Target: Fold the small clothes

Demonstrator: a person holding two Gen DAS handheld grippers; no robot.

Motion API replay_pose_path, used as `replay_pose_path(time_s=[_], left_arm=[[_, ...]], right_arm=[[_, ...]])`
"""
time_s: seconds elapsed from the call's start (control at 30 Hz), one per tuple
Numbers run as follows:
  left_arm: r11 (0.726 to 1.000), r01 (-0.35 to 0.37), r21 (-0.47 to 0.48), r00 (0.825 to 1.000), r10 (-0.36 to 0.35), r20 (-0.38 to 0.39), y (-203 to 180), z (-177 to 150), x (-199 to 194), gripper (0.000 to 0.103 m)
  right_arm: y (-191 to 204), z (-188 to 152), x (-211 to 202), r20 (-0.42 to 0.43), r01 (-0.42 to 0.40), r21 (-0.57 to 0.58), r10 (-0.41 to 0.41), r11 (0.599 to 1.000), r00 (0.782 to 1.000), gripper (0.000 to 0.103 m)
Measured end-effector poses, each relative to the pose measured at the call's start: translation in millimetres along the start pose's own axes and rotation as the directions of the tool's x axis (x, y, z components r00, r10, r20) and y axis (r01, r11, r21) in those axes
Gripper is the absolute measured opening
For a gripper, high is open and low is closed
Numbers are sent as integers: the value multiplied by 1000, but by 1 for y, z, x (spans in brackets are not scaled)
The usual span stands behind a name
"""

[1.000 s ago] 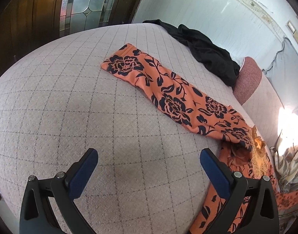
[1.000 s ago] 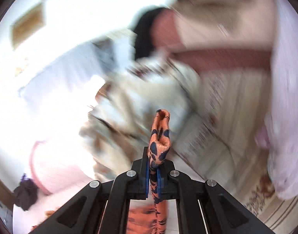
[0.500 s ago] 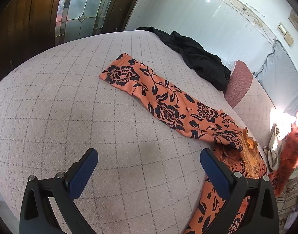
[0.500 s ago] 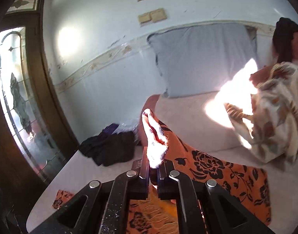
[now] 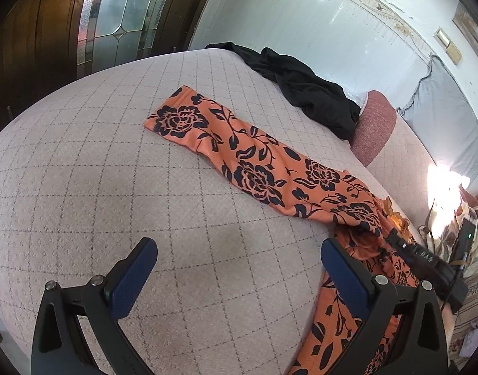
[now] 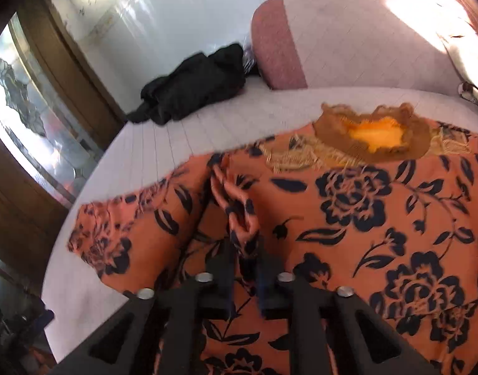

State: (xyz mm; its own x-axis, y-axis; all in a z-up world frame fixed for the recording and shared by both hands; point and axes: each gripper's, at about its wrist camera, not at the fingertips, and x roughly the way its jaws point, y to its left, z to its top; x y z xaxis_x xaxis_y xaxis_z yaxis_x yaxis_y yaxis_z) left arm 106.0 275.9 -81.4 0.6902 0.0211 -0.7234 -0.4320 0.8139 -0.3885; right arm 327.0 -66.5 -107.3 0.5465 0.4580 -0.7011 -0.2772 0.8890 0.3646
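A fold of the orange floral garment (image 6: 379, 225) was pinched in the right claw (image 6: 245, 268); the left claw (image 5: 236, 268) was held wide apart, empty. The sleeve ahead should be laid flat before release.

One orange floral garment (image 5: 264, 172), seemingly one black garment (image 5: 304, 93), two pillows (image 5: 376, 128).

Black angular gripper frames, silver screws, blue pads on fingers (image 5: 135, 276).

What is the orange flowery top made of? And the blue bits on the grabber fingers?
The orange garment with black flower print looks like thin, smooth woven cloth, maybe slightly silky: it lies flat, drapes softly and bunches into small folds where the right gripper pinches it. The blue pads on the open left gripper look like matte rubber with a fine dotted grip texture, though that is a guess.
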Motion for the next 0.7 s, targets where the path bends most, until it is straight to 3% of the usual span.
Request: replay_pose_path(time_s=[0.03, 0.1, 0.3, 0.37, 0.47, 0.53, 0.7], left_arm=[[1000, 1, 5, 1000, -1, 0, -1, 0, 0, 103], [1000, 8, 11, 1000, -8, -3, -3, -1, 0, 103], [1000, 17, -17, 1000, -17, 0, 7, 2, -2, 103], [1000, 19, -23, 1000, -19, 0, 9, 3, -2, 103], [999, 27, -25, 1000, -27, -2, 10, 4, -2, 103], [999, 29, -30, 1000, -29, -1, 12, 5, -3, 103], [995, 45, -87, 999, -46, -6, 24, 6, -4, 103]], right_arm=[[-2, 3, -3, 8, 12, -3, -11, 1000, 1000, 52], [-1, 8, -5, 19, 34, -20, -34, 999, 999, 81], [15, 6, 7, -12, 28, -62, -28, 998, 1000, 80], [17, 5, 11, -18, -30, -30, 30, 999, 999, 79], [22, -2, 32, -161, -129, -8, 126, 992, 979, 80], [24, 0, 28, -132, -109, -19, 106, 994, 986, 79], [24, 16, 10, -38, -160, 59, 163, 985, 986, 80]])
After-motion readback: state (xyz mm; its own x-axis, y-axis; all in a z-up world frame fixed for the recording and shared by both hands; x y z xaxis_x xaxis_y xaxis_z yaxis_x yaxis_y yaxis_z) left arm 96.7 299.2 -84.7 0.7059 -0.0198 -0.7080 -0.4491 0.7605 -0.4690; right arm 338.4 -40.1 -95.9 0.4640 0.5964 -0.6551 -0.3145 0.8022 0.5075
